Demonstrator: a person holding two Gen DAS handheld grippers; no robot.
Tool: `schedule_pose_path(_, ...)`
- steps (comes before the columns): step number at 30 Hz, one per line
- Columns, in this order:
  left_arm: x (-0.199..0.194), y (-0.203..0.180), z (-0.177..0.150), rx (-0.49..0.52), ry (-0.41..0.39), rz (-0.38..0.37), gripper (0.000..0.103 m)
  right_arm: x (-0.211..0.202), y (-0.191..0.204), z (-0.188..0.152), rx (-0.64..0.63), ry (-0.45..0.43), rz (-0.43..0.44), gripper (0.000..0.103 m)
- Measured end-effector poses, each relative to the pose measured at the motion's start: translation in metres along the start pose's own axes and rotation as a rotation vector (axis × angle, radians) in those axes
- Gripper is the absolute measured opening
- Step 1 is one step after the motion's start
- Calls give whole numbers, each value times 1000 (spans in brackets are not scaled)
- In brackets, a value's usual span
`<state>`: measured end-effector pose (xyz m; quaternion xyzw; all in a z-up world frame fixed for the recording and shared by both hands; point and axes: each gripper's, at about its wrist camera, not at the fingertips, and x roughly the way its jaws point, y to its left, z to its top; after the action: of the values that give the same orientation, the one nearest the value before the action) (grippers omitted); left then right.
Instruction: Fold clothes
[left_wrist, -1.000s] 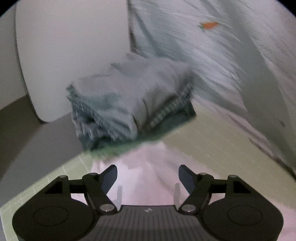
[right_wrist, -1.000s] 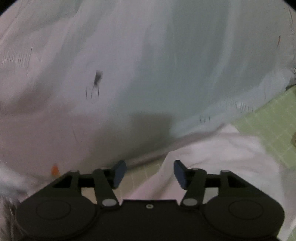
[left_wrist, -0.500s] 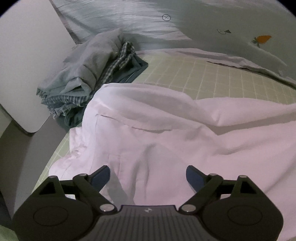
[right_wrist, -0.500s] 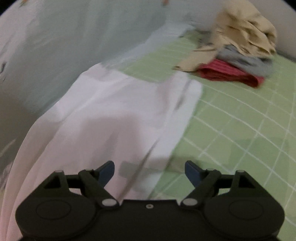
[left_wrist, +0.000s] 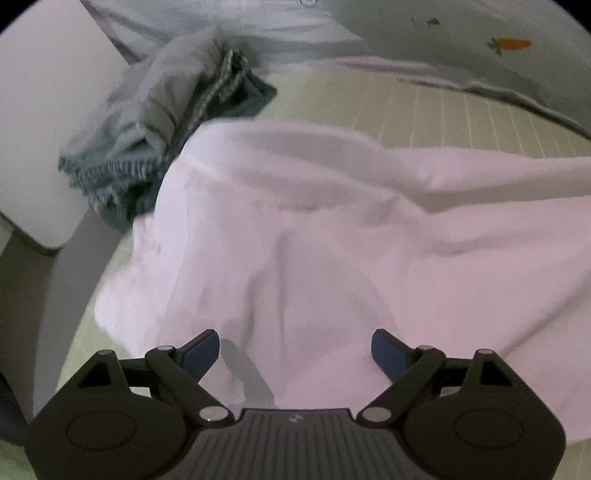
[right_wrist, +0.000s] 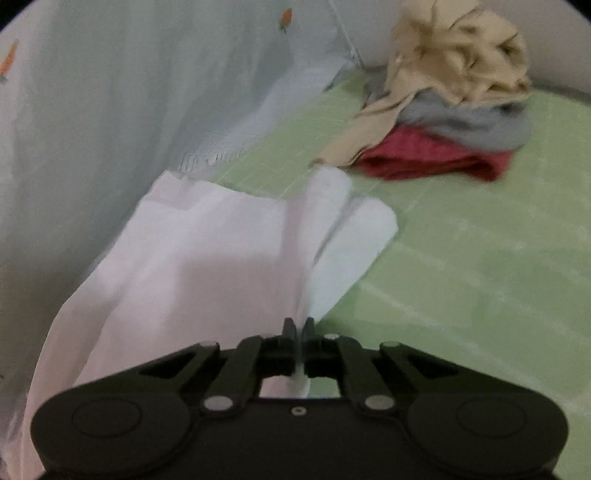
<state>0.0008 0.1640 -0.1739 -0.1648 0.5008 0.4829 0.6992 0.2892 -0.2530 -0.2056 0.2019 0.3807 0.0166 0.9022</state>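
Observation:
A pale pink-white garment (left_wrist: 314, 229) lies spread and wrinkled over the green grid mat (left_wrist: 443, 114). My left gripper (left_wrist: 293, 339) hovers over its near edge, open, with cloth below the fingers but nothing pinched. In the right wrist view the same garment (right_wrist: 207, 251) runs away from me, its far end folded into narrow strips. My right gripper (right_wrist: 298, 325) is shut on the garment's right edge, and a thin fold of white cloth passes between the closed pads.
A folded stack of grey-blue and checked clothes (left_wrist: 159, 122) sits at the mat's far left, beside a white panel (left_wrist: 44, 110). A loose pile of beige, grey and red clothes (right_wrist: 443, 122) lies far right. A light-blue carrot-print sheet (right_wrist: 110, 92) borders the mat (right_wrist: 480, 258).
Both grippers swung down from the sheet to the white garment. The right jaws went from wide open to shut on its edge. The left jaws widened a little.

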Motion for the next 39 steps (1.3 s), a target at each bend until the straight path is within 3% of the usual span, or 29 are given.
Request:
schedule_pose_path(3, -4, -1, -16, -22, 26, -45, 90, -41, -21, -13, -115, -22, -76, 3)
schedule_pose_path(6, -14, -8, -28, -21, 26, -91, 90, -63, -59, -27, -80, 18, -95, 5)
schedule_pose_path(9, -29, -19, -36, 2, -8, -116, 90, -80, -87, -33, -47, 39, -77, 15)
schedule_pose_path(10, -35, -22, -38, 3, -24, -121, 90, -86, -90, -32, -53, 29, -77, 26)
schedule_pose_path(12, -50, -27, -43, 8, -62, -145, 90, -96, -92, -27, -49, -3, -55, 28)
schedule_pose_path(15, -71, -39, -54, 26, -116, -182, 90, -106, -94, -17, -92, -55, -15, 53)
schedule_pose_path(18, -87, -51, -69, 38, -142, -193, 90, -99, -93, -9, -187, -43, -5, 66)
schedule_pose_path(20, -96, -61, -82, 46, -142, -198, 90, -89, -95, -5, -213, -22, 1, 89)
schedule_pose_path(23, -107, -72, -100, 51, -133, -190, 90, -78, -104, 1, -194, 6, 23, 101)
schedule_pose_path(27, -119, -81, -122, 52, -125, -171, 90, -70, -104, 5, -235, -4, 43, 103)
schedule_pose_path(30, -127, -83, -137, 44, -117, -153, 90, -60, -94, 4, -377, -4, -21, 103)
schedule_pose_path(33, -133, -82, -146, 30, -111, -135, 90, -51, -94, 3, -405, 34, -23, 102)
schedule_pose_path(36, -139, -82, -154, 22, -105, -119, 90, -51, -96, 1, -409, 4, -56, 85)
schedule_pose_path(38, -141, -84, -159, 18, -100, -113, 90, -55, -96, 2, -434, -25, -79, 58)
schedule_pose_path(39, -142, -84, -161, 16, -97, -113, 90, -56, -96, 3, -453, -39, -84, 51)
